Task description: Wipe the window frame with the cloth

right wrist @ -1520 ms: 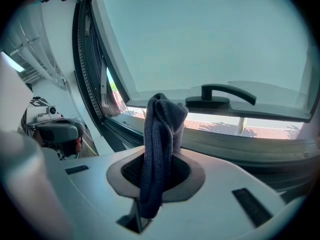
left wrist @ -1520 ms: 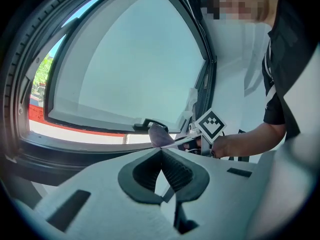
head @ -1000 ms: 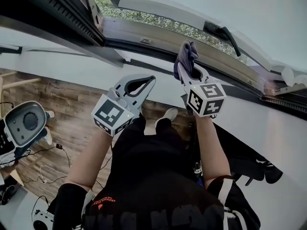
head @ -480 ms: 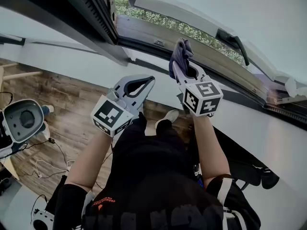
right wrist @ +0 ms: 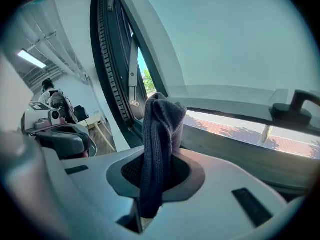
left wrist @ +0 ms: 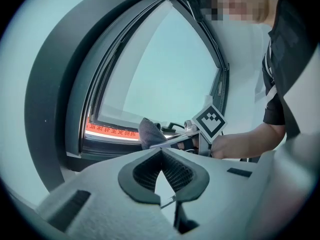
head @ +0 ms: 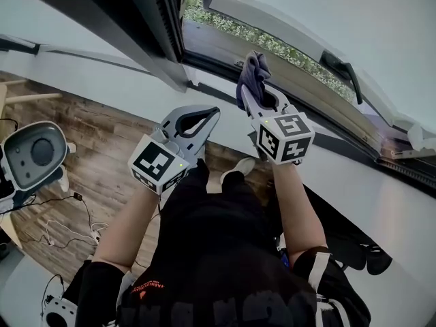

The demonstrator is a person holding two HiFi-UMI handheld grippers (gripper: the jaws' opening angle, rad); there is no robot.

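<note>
My right gripper (head: 248,89) is shut on a dark purple-grey cloth (head: 254,69), which sticks up past the jaws against the lower rail of the window frame (head: 208,89). In the right gripper view the cloth (right wrist: 159,129) hangs bunched between the jaws, just in front of the frame's lower rail (right wrist: 235,146). My left gripper (head: 214,112) is shut with nothing in it, lower and to the left of the right one, over the white sill. The left gripper view shows the cloth (left wrist: 148,133) and the right gripper (left wrist: 172,140) ahead of it.
The open sash carries a black handle (head: 338,67). Its dark upright (head: 163,26) stands just left of the cloth. A grey machine (head: 34,157) and cables (head: 68,230) are on the wooden floor at the left. The person's black-clad legs are below.
My right gripper and the cloth have shifted left along the lower rail, nearer the frame's dark upright. The left gripper has stayed where it was.
</note>
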